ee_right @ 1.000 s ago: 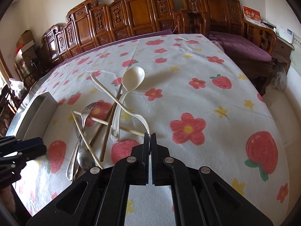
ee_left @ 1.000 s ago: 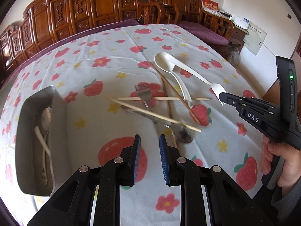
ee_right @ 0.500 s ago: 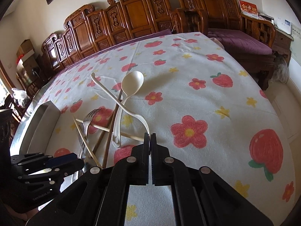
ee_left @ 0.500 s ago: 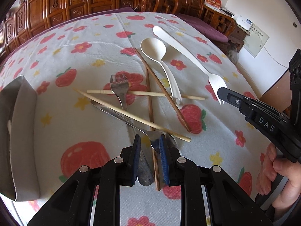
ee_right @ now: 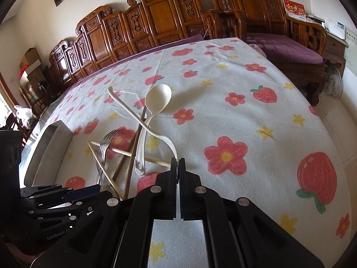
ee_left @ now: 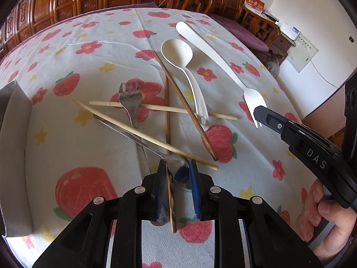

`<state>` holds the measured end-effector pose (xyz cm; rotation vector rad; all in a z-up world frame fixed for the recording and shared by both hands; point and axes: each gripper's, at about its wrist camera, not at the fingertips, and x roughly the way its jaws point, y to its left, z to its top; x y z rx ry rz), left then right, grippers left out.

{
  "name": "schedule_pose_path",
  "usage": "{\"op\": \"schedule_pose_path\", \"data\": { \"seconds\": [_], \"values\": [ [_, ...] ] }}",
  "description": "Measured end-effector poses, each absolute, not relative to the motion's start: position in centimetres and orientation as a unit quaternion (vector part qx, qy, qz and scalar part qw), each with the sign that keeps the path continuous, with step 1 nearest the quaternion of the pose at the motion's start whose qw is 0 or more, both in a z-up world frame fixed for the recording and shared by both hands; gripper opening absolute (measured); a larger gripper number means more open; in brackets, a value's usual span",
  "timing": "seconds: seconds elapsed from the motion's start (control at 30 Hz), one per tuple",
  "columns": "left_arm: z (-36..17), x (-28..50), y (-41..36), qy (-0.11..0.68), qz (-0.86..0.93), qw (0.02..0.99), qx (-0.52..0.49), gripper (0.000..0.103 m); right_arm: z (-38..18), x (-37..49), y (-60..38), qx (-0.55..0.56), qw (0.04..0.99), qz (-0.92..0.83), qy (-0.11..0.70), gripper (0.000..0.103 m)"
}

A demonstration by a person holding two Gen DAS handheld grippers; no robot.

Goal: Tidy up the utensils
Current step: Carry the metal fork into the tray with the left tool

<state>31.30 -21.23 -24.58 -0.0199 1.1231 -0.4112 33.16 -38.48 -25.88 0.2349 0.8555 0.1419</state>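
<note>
Left wrist view: the metal spoon (ee_left: pixel 178 170) lies with its bowl between the fingers of the left gripper (ee_left: pixel 177 174), which stand a little apart around it; whether the pads touch the bowl I cannot tell. Its handle runs up-left under a pale chopstick (ee_left: pixel 142 135). A dark chopstick (ee_left: pixel 169 178) also passes between the fingers, its end cut off by the gripper body. Beyond lie the metal fork (ee_left: pixel 130 102), white spoon (ee_left: pixel 183 67) and white fork (ee_left: pixel 225 67) on the surface (ee_left: pixel 89 44). The metal tray (ee_left: pixel 13 147) at left is cut by the edge. The right gripper (ee_right: pixel 179 169) has its fingers pressed together, holding nothing visible.
</note>
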Motion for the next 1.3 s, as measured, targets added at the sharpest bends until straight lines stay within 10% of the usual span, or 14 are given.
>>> {"op": "schedule_pose_path", "data": {
  "seconds": [1.3],
  "values": [
    [-16.8,27.8,-12.3,0.471,-0.142,0.871,-0.004,0.001,-25.3,32.1,-32.0,0.034,0.900,0.107,0.422,0.002]
  ]
}}
